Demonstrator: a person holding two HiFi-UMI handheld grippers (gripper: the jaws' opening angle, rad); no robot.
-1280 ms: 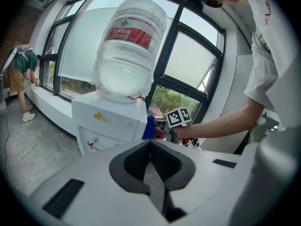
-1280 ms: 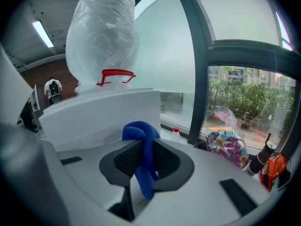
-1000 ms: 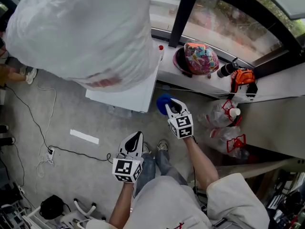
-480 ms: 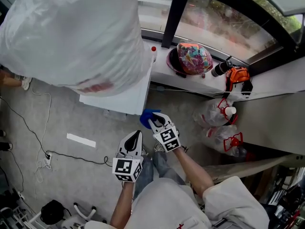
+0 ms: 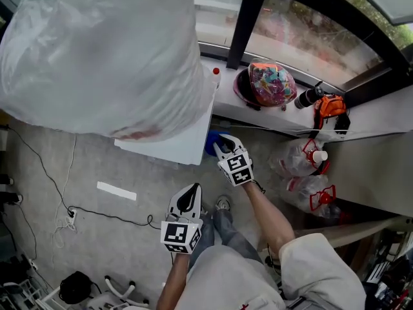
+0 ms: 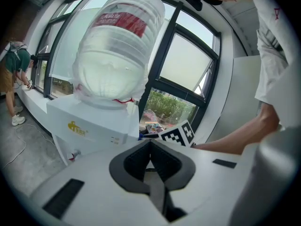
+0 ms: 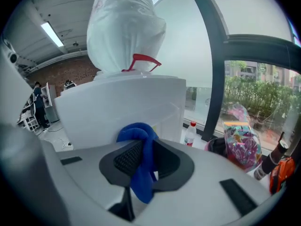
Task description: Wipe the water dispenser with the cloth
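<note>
Right gripper view: fingers clamp the blue cloth; left gripper fingers pressed together.

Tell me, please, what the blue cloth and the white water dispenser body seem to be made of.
Blue cloth: soft fabric, perhaps microfibre, matte; it folds and droops limply from the right gripper. White water dispenser body: probably moulded plastic, smooth, glossy flat panels.

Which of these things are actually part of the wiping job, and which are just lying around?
In the job: dispenser, cloth, right gripper clamping it.
Lying about: small bottle, colourful bag, plastic jugs, cable.
</note>
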